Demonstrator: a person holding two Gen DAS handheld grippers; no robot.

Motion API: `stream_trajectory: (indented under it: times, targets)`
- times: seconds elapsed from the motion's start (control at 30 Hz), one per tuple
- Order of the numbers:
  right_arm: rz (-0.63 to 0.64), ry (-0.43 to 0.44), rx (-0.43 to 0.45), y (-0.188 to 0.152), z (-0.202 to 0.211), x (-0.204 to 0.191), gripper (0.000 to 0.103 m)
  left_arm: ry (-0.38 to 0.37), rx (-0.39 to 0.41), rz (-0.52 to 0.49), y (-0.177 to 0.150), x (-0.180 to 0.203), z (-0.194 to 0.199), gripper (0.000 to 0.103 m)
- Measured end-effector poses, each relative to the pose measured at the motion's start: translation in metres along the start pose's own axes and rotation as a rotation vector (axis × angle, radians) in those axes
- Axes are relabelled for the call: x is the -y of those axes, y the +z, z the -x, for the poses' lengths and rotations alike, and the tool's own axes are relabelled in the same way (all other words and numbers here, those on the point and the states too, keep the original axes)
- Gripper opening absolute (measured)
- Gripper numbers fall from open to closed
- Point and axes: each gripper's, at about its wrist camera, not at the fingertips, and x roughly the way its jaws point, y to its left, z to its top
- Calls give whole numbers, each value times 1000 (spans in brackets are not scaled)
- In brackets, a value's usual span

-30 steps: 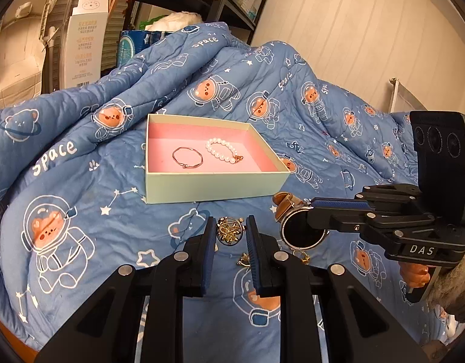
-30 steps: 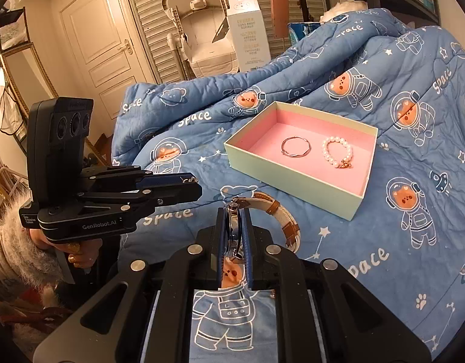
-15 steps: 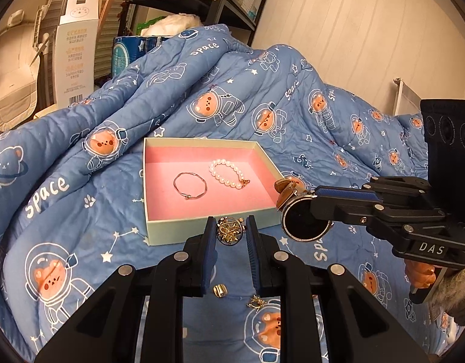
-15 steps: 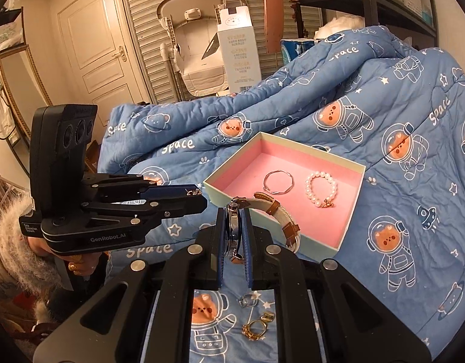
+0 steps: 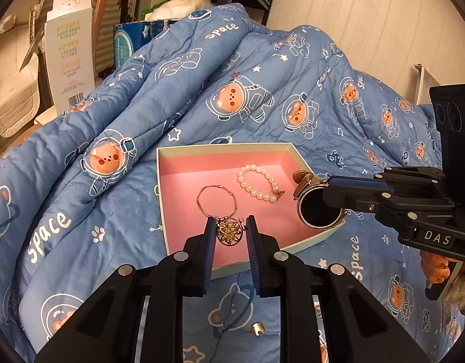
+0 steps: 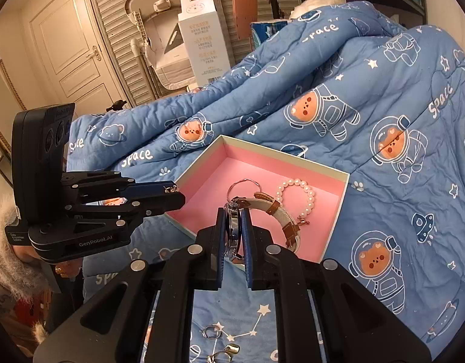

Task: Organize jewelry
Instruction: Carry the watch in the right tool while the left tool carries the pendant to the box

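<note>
Both of your claws have travelled from the open quilt (image 5: 66,163) to the box (image 5: 163,181) over the last second, so the carry is nearly finished and only the release remains. A second ago the box lay well ahead of both sets of fingertips; its pink floor now sits directly beneath them. Your left gripper (image 5: 231,231) is narrowed onto a gold brooch (image 5: 229,232), which is pinched between the blue pads and hangs above the near part of the box floor. The thin bangle (image 5: 216,201) lies just ahead of those fingertips, and the pearl bracelet (image 5: 259,183) lies ahead and to the right. Your right gripper (image 6: 234,230) is pressed together on the case of a watch (image 6: 232,227), whose strap (image 6: 281,214) curls ahead and to the right of the tips (over the near corner of the box). A few small rings (image 6: 212,331) remain on the quilt below and behind that claw, so further pickups are judged necessary after this placement.
</note>
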Motion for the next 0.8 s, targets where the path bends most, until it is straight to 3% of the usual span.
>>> stream_trajectory:
  times: [0.33,0.8]
  targets:
    - [-69,-12,-89,9,-34,19,11,56,-131,-34,3,2,-38,20]
    - [-11,-77,-199,9,-67,19,11,107,-262,-149,6,11,-73,20]
